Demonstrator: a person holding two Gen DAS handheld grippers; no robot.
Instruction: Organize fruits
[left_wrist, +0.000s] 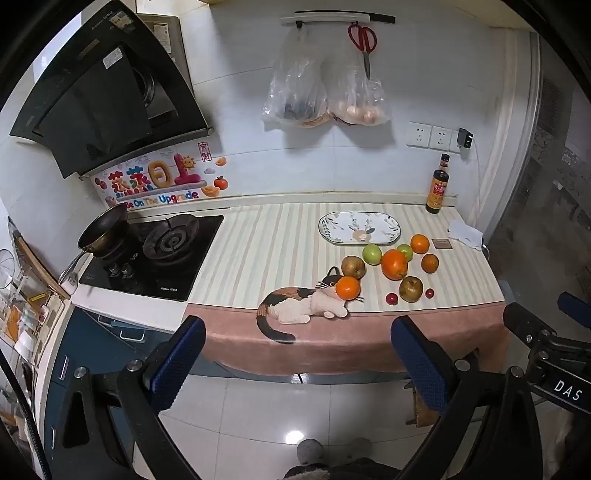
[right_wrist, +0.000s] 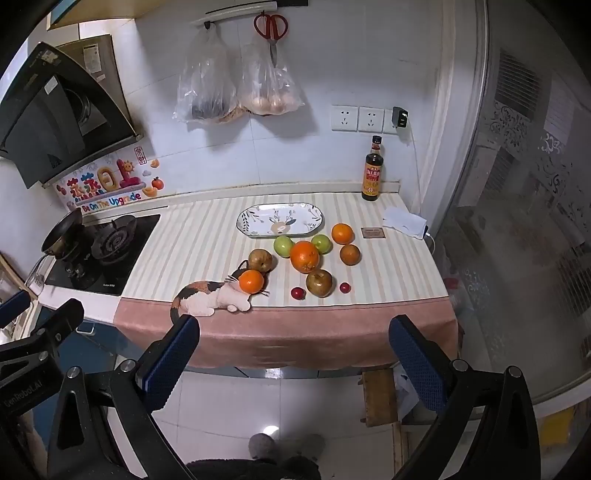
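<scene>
Holding both tools back from the counter edge, I have the left gripper (left_wrist: 295, 354) and the right gripper (right_wrist: 295, 350) spread wide, with nothing between the fingers of either. Neither touches the cloth (right_wrist: 288, 339) or any fruit.

The fruits lie ahead of and above both grippers in each view, loose on the striped part of the cloth, right of centre on the counter. Nearest the front edge sit an orange (right_wrist: 251, 281) on the printed cat's head, two small red fruits (right_wrist: 297, 293) and a brown pear (right_wrist: 319, 283) between them. Behind these are a second pear (right_wrist: 261, 260), the big orange (right_wrist: 304, 256), two green apples (right_wrist: 283, 246) and two more oranges (right_wrist: 342, 233) toward the right.

The plate (right_wrist: 258, 233) lies empty just behind the cluster, long axis running left to right, parallel to the wall. I judge it the likely destination, so each fruit travels away from me.

Relation that governs the coming move: from the left wrist the cluster sits right of my finger line; from the right wrist it sits almost dead ahead. I therefore judge the right gripper better aligned for most of the pile, and the left for the orange on the cat
</scene>
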